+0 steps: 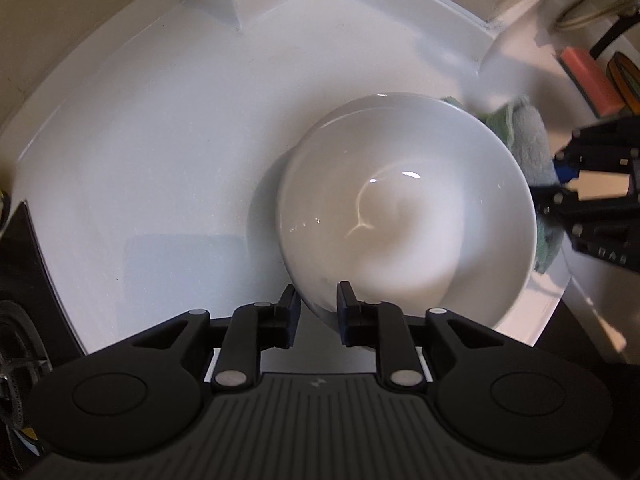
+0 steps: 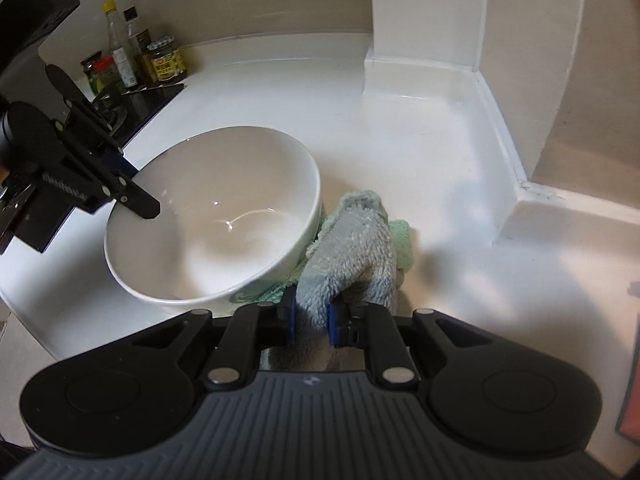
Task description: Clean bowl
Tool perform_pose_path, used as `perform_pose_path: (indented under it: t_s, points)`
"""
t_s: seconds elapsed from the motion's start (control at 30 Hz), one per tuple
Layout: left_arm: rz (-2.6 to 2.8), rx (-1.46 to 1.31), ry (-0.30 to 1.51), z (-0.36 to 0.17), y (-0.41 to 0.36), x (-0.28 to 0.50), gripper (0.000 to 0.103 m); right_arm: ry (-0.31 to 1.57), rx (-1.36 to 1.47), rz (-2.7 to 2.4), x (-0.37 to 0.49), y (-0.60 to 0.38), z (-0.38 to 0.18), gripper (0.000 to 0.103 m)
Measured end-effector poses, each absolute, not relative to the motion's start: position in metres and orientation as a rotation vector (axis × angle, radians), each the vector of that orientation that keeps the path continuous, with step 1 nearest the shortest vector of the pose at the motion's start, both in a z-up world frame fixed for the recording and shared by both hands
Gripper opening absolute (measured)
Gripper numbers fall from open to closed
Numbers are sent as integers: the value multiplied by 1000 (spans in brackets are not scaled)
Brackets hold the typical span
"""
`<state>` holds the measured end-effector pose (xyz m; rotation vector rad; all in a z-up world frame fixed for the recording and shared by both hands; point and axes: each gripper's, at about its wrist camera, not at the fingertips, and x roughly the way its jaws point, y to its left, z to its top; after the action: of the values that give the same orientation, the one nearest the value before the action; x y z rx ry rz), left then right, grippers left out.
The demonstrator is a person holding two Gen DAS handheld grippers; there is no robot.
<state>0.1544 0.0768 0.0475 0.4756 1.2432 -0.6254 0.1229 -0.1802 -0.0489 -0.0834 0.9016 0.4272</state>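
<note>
A white bowl (image 1: pixel 404 208) is tilted on the white counter; it also shows in the right wrist view (image 2: pixel 216 220). My left gripper (image 1: pixel 317 312) is shut on the bowl's near rim, one finger inside and one outside; it also shows in the right wrist view (image 2: pixel 128 196). My right gripper (image 2: pixel 311 320) is shut on a light blue-green cloth (image 2: pixel 352 252), which hangs just right of the bowl and touches its outer wall. The cloth (image 1: pixel 528 144) and the right gripper's body show at the right edge of the left wrist view.
Bottles and jars (image 2: pixel 136 64) stand at the back left beside a black stovetop (image 2: pixel 152 100). A white pillar (image 2: pixel 424 20) and wall ledge (image 2: pixel 560 208) bound the counter (image 2: pixel 400 140). An orange sponge (image 1: pixel 588 80) lies at the far right.
</note>
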Motion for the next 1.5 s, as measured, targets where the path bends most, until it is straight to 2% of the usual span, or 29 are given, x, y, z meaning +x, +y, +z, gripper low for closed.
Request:
perform_pose_path:
  t_s: [0.27, 0.3, 0.33, 1.0, 1.23, 1.5]
  points:
    - [-673, 598, 1158, 53, 51, 183, 18, 895, -79, 423, 118, -177, -54, 13]
    - [-683, 624, 1161, 49, 45, 186, 16, 894, -81, 424, 118, -177, -53, 13]
    - [-686, 640, 1161, 47, 41, 187, 10, 894, -80, 426, 117, -177, -53, 13]
    - [-529, 494, 1211, 41, 63, 167, 7, 957, 64, 513, 90, -159, -54, 13]
    - [-493, 387, 1280, 44, 84, 155, 13, 940, 84, 457, 109, -181, -56, 13]
    - [-539, 450, 1200, 49, 67, 180, 13, 933, 32, 469, 109, -174, -58, 13]
